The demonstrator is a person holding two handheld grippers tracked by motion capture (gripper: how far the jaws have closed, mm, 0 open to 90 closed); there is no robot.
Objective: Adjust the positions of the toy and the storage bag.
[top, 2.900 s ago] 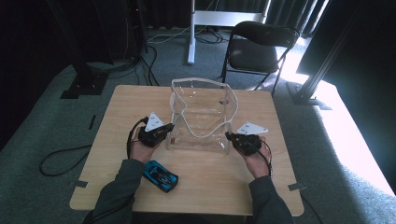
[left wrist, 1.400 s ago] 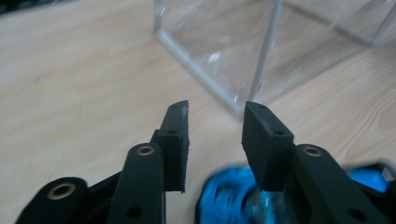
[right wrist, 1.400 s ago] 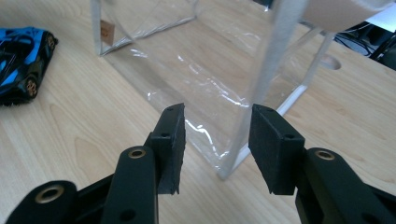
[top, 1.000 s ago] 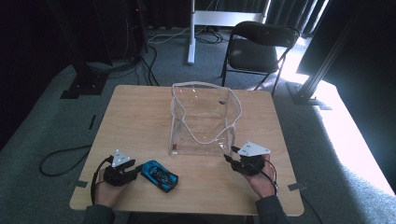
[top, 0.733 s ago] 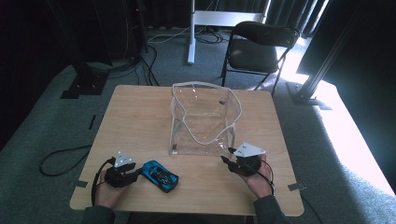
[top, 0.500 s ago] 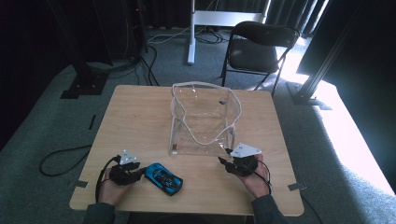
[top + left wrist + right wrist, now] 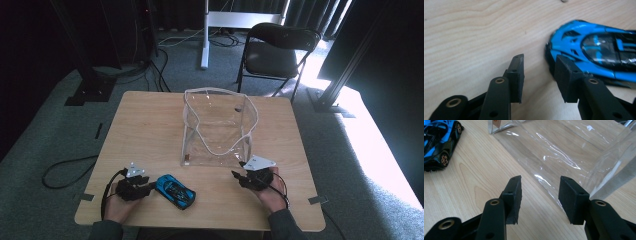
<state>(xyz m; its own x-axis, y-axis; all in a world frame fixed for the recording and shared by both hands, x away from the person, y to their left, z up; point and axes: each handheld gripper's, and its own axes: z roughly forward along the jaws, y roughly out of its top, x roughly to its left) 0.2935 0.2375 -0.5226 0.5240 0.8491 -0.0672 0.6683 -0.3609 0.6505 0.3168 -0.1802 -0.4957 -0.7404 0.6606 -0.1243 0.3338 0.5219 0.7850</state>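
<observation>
A blue toy sports car (image 7: 175, 190) lies on the wooden table (image 7: 150, 130) near its front edge. My left gripper (image 7: 149, 187) sits just left of it, open. In the left gripper view the jaws (image 7: 539, 72) frame bare wood, and the right-hand one rests by the end of the car (image 7: 594, 52). A clear plastic bag (image 7: 217, 127) with a white rim stands open mid-table. My right gripper (image 7: 239, 176) is open just in front of its near right corner. In the right gripper view the gripper (image 7: 540, 195) points at the edge of the bag (image 7: 564, 152), with the car (image 7: 439, 142) at far left.
A black folding chair (image 7: 277, 50) and a white stand leg (image 7: 205, 35) are beyond the table's far edge. Cables trail over the carpet at the left (image 7: 65, 167). Bare wood lies left of the bag.
Since the earliest frame both grippers have let go of the bag's sides and drawn back to the table's front. Over the last second the left one crept toward the car.
</observation>
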